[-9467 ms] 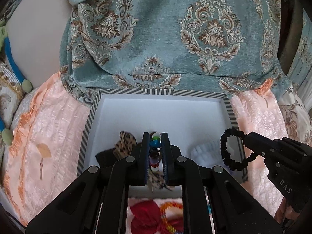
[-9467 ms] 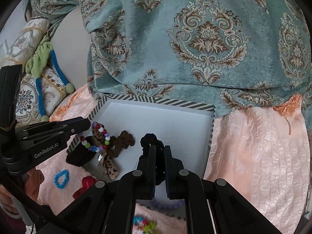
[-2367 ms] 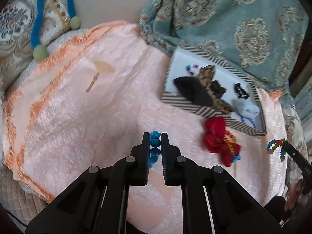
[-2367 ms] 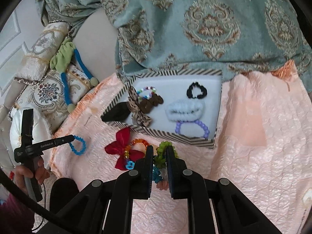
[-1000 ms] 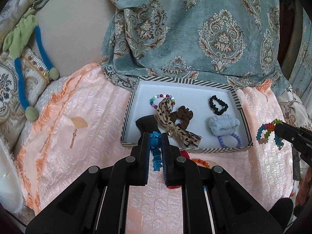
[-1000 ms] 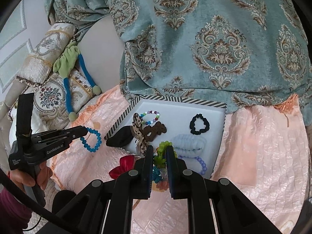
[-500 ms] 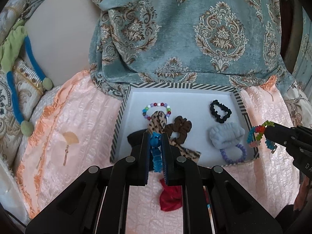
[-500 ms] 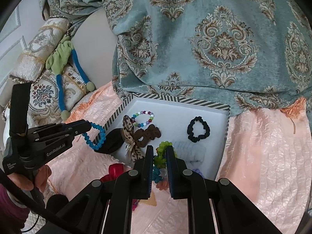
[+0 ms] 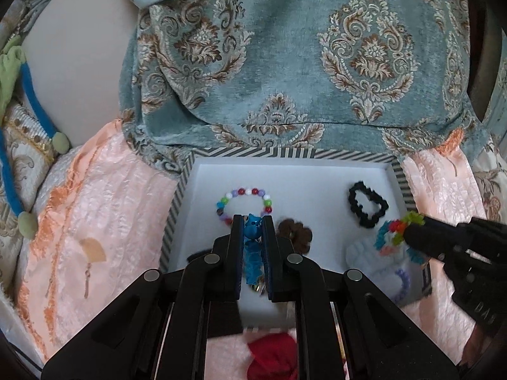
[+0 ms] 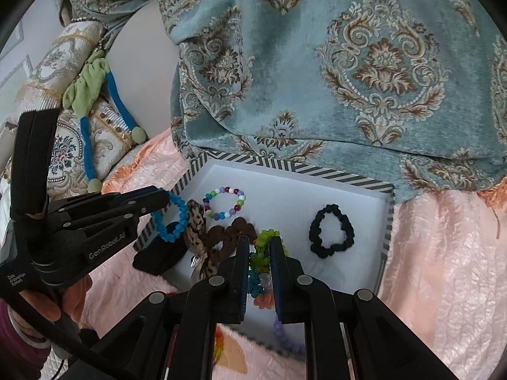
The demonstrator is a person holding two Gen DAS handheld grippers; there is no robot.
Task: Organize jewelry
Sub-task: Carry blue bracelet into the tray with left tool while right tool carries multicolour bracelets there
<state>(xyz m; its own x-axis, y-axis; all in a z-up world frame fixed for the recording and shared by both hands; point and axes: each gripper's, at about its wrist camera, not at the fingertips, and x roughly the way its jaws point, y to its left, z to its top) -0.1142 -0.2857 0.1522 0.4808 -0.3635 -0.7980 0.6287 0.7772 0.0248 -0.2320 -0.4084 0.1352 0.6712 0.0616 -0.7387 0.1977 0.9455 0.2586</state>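
Blue bead bracelet (image 9: 252, 247) pinched lengthwise in left gripper (image 9: 252, 221), right gripper (image 10: 259, 243) clamping multicolored bracelet (image 10: 261, 264), over striped tray (image 9: 253, 152).

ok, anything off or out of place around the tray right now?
One thing: the black hair piece straddles the striped tray at its left front rim, half on the pink bedspread. A red bow lies outside the tray. The blue bracelet and the multicolor bracelet are each held in a gripper.

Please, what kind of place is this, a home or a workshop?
Probably a home, on a bed or sofa: a peach quilted cover, a patterned teal blanket, embroidered cushions, and a striped tray holding bracelets and hair ties.
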